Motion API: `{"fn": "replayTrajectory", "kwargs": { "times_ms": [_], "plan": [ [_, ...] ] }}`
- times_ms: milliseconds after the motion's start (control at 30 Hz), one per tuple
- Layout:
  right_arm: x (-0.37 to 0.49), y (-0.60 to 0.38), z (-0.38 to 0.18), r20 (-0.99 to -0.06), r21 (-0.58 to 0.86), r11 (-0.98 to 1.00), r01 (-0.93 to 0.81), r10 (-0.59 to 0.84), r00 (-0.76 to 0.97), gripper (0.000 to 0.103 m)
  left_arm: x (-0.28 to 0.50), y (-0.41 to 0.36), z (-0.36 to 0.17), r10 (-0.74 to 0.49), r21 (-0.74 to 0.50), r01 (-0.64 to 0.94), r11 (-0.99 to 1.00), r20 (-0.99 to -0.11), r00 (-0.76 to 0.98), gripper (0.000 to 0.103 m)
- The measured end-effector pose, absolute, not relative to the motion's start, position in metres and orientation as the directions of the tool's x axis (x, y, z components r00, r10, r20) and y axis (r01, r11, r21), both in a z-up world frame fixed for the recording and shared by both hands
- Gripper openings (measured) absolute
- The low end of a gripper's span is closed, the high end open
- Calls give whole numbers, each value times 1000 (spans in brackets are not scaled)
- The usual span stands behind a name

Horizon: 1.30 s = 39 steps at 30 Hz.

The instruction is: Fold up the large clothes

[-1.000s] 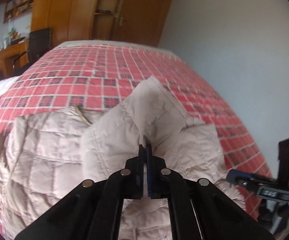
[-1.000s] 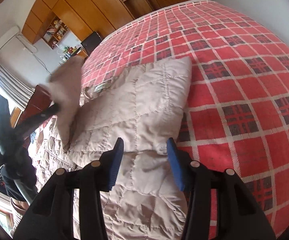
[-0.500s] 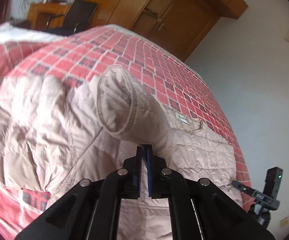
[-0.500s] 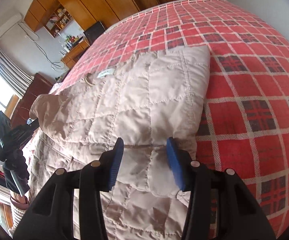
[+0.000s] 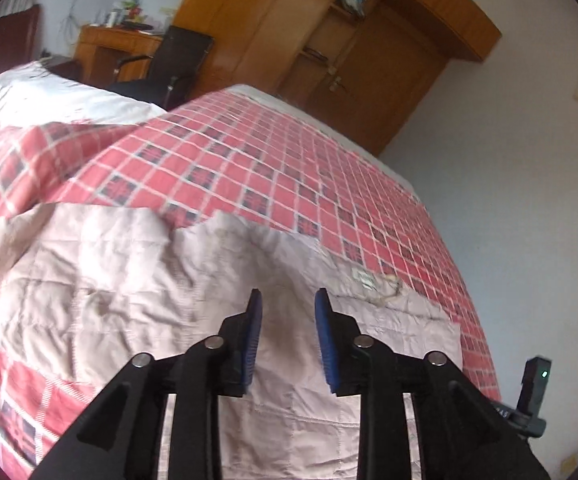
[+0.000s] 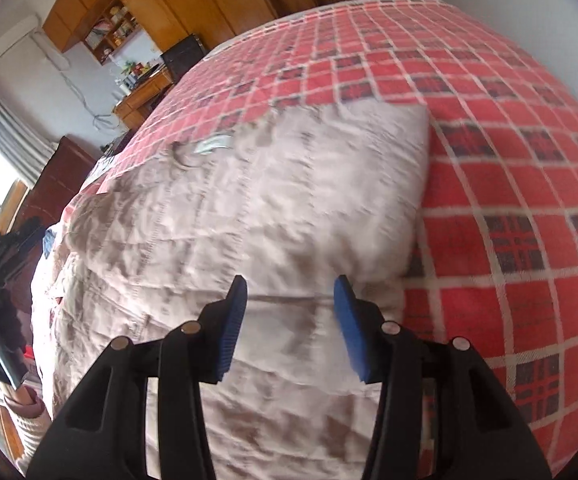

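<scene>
A large beige quilted jacket (image 5: 137,288) lies spread on the red plaid bed cover (image 5: 249,168), its sleeves folded in over the body. My left gripper (image 5: 288,300) is open just above the jacket's middle, nothing between its blue pads. In the right wrist view the jacket (image 6: 249,208) fills the centre, its neck label (image 6: 211,145) at the far end. My right gripper (image 6: 291,284) hovers open over the folded right edge of the jacket, holding nothing. The other gripper shows as a dark shape (image 6: 5,264) at the left edge.
The bed cover (image 6: 509,160) stretches beyond and to the right of the jacket. Wooden wardrobes (image 5: 329,48), a desk with a black chair (image 5: 161,64) and a white wall (image 5: 529,200) stand past the bed. The right gripper's body (image 5: 531,396) shows at the lower right.
My left gripper carried the sleeve across the jacket, laid it down and opened. The right gripper stayed open over the jacket's right side and shifted a little.
</scene>
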State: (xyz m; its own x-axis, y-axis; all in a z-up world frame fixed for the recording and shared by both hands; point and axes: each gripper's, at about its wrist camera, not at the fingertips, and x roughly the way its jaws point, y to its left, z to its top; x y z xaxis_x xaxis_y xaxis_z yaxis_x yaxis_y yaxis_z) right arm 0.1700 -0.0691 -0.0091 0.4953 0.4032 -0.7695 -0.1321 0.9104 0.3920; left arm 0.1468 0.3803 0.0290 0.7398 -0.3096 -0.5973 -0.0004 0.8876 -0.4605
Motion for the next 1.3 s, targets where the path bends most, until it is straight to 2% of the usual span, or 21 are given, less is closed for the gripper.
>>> {"fn": "replayTrajectory", "kwargs": {
  "times_ms": [133,233,367,433,533,667,700,833,933,1100,1300],
  "plan": [
    [181,-38,6,-786,403,899,-170,435,439,46,177,342,15,-334,-405,53,913,-667,666,28],
    [192,-15,10,-792,403,894,-195,448,416,46,193,331,1,-265,-335,15,942,-715,648,28],
    [205,8,-3,-818,385,900,-202,435,377,46,201,352,-30,-218,-325,-66,943,-757,617,27],
    [208,11,-15,-833,377,906,-193,423,357,46,200,362,-48,-228,-333,-75,940,-775,589,22],
    [211,12,-31,-841,377,908,-181,418,343,45,196,368,-65,-246,-338,-46,940,-766,594,19],
    [213,13,-33,-853,359,915,-183,401,335,45,195,366,-61,-237,-326,-46,944,-771,592,18],
    [213,14,-30,-856,354,917,-181,396,332,46,194,365,-57,-232,-326,-59,943,-776,587,21],
    [208,21,-6,-837,355,910,-212,411,362,47,184,356,-26,-230,-332,-45,942,-737,636,41],
    [209,34,-2,-860,310,924,-224,373,348,47,181,336,-20,-223,-286,3,958,-742,632,42],
    [219,43,-29,-901,291,939,-182,333,280,46,195,320,-52,-182,-206,15,978,-824,536,42],
    [223,42,-37,-893,312,935,-169,349,284,49,191,308,-64,-138,-132,51,990,-808,573,43]
  ]
}}
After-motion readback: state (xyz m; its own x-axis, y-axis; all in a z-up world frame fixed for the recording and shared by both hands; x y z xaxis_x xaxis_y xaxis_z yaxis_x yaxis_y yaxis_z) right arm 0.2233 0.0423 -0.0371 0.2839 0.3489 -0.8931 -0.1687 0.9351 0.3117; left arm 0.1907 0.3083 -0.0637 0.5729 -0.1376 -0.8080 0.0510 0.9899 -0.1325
